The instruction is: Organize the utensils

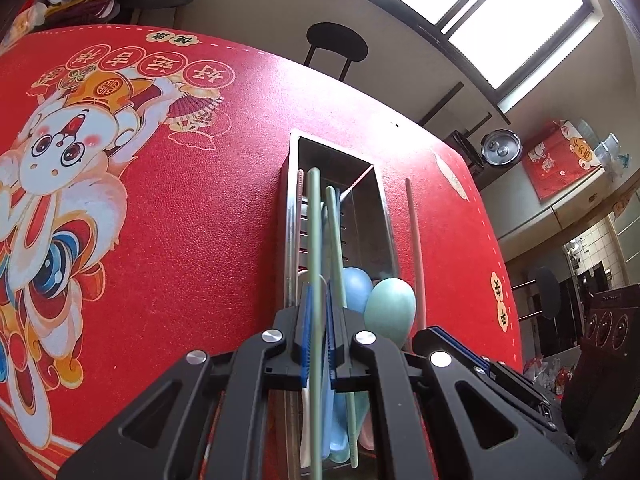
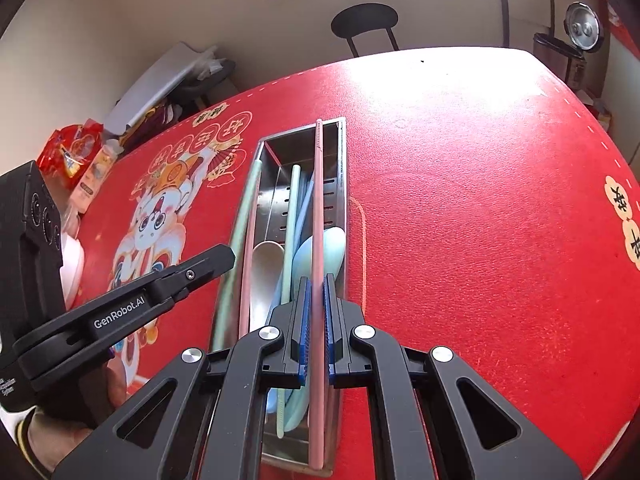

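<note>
1. My left fingers (image 1: 317, 322) are clamped on a green chopstick (image 1: 314, 240); its far end points to 12 o'clock over the metal tray (image 1: 382, 200).
2. My right fingers (image 2: 316, 320) are clamped on a pink chopstick (image 2: 318, 208), which runs toward 12 o'clock along the tray's right side.
3. In the tray I see a white spoon (image 2: 266, 276), a blue spoon (image 1: 356, 288), a green spoon (image 1: 390, 308) and another green chopstick (image 1: 335, 240).
4. Through the right camera the left tool sits at 9 o'clock, its green chopstick along the tray's left rim beside a second pink chopstick (image 2: 248, 264); whether that one rests inside or on the rim I can't tell.
5. The tray lies on the red surface (image 1: 200, 220), with a black chair (image 1: 336, 46) past the far edge.
</note>
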The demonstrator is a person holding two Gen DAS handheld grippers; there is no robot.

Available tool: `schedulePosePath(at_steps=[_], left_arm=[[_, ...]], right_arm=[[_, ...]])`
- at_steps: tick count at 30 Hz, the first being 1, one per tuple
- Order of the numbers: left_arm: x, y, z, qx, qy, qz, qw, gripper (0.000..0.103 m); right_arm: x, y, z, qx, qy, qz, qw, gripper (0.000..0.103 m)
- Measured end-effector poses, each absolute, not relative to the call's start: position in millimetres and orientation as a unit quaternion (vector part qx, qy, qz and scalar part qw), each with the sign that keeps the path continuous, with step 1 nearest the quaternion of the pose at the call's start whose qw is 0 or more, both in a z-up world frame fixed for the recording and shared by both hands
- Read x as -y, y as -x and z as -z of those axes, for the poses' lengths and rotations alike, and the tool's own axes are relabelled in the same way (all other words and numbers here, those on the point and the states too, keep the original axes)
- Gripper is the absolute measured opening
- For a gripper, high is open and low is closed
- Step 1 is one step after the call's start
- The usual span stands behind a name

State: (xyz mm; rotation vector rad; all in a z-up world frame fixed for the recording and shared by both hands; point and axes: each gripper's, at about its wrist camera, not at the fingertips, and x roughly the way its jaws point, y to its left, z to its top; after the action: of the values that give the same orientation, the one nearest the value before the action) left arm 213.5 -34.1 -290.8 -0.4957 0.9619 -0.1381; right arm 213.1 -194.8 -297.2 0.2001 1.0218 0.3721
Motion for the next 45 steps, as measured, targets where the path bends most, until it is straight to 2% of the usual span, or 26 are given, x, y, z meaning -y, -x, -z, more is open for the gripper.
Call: schedulePosePath(at_steps=[8, 12, 25, 29, 35, 36, 38, 41, 43, 45], left_arm=[[28.5, -209.5, 276.3, -0.448, 0.214, 0.064, 0.866, 0.009], [14.9, -200.5, 267.8, -0.445, 0.194, 0.058, 0.872, 0.024], [-25.7, -183.2, 249.5, -0.446, 0.164, 0.033, 0.879, 0.055], [-30.6, -179.1, 235.6, -0.441, 0.150, 0.035, 0.884, 0.062], [-39.7, -168.1, 194.6, -0.419, 0.115, 0.042, 0.899, 0.080], [-41.3, -165.1, 185.3, -0.413, 0.108, 0.042, 0.903, 0.083], [-45.3, -159.4, 167.3, -0.401, 0.094, 0.043, 0.910, 0.089], [-52.8, -148.0, 138.3, -0.382, 0.077, 0.044, 0.920, 0.092], [-57.8, -138.7, 118.1, -0.366, 0.067, 0.046, 0.927, 0.094], [-63.3, -127.7, 98.2, -0.349, 0.059, 0.047, 0.934, 0.097]], right_arm=[[189.8, -213.1, 296.2, -0.488, -0.095, -0.175, 0.850, 0.006], [187.7, -214.9, 298.1, -0.492, -0.098, -0.170, 0.848, 0.006], [170.2, -221.5, 294.6, -0.507, -0.101, -0.146, 0.844, 0.008], [171.5, -215.7, 279.7, -0.497, -0.094, -0.139, 0.851, 0.008], [177.9, -205.0, 236.3, -0.460, -0.079, -0.126, 0.875, 0.010], [179.3, -202.3, 227.2, -0.451, -0.074, -0.124, 0.881, 0.017], [182.3, -195.3, 206.8, -0.427, -0.066, -0.118, 0.894, 0.048], [186.9, -184.5, 174.4, -0.390, -0.053, -0.116, 0.912, 0.053], [188.9, -175.8, 153.1, -0.370, -0.044, -0.111, 0.921, 0.069], [192.1, -164.4, 131.3, -0.348, -0.040, -0.108, 0.930, 0.077]])
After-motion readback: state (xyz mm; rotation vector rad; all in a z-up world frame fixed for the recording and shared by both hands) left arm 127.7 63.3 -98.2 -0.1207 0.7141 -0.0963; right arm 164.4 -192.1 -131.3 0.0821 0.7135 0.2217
